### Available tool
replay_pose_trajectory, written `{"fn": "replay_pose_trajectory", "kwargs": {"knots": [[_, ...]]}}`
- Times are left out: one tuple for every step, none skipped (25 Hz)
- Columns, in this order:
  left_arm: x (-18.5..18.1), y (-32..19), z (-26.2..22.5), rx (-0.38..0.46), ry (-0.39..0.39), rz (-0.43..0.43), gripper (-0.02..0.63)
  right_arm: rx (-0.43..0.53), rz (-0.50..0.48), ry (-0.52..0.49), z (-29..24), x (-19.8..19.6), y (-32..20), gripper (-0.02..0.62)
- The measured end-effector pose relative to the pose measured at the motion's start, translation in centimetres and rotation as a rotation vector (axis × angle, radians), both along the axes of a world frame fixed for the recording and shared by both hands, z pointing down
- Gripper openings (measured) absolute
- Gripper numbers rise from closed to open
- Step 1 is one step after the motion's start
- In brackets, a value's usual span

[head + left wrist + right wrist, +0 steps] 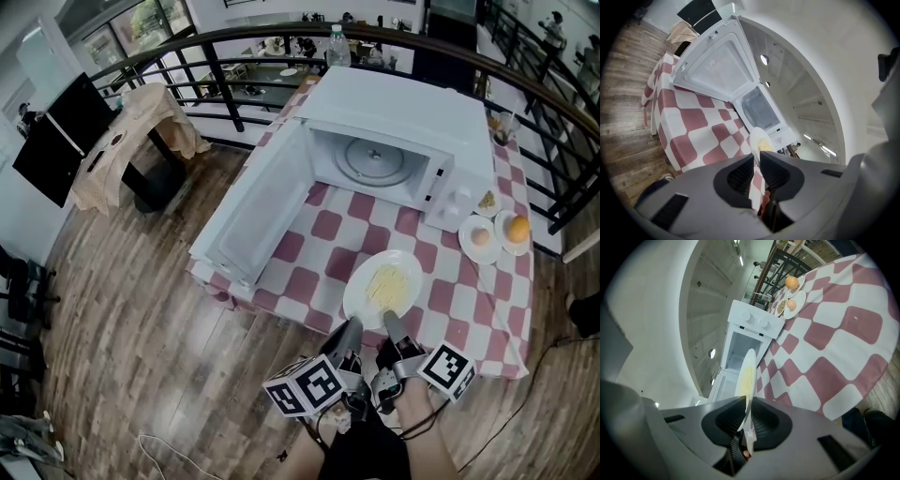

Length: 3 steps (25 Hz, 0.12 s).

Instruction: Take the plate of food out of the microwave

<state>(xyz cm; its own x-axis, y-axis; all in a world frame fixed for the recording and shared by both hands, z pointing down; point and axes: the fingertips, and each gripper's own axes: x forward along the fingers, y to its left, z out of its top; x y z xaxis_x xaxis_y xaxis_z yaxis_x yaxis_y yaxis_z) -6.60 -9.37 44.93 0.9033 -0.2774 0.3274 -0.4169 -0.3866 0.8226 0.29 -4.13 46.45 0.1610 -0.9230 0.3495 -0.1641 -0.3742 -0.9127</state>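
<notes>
Jaws on both our tools are closed narrow on the near rim of the plate (382,289) of pale yellow food. We bite it with the left gripper (352,323) and, just beside it, the right gripper (391,319). The plate is out over the red-and-white checked cloth (314,225), in front of the microwave (394,122), whose door (253,202) stands wide open. Right of the microwave we see an orange (517,228) on a small dish.
</notes>
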Motion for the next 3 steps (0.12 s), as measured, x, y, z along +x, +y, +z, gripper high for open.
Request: {"fn": "replay_pose_trajectory", "kwargs": {"knots": [[-0.02,-0.03,0.00,0.000,0.001,-0.001,0.074,0.001,0.000,-0.001,0.00,-0.03,-0.04,0.044],[-0.04,-0.06,-0.01,0.000,0.002,-0.002,0.074,0.002,0.001,-0.003,0.00,-0.07,-0.08,0.044],[-0.06,-0.10,-0.01,0.000,0.002,-0.003,0.074,0.003,0.001,-0.005,0.00,-0.11,-0.12,0.044]]}}
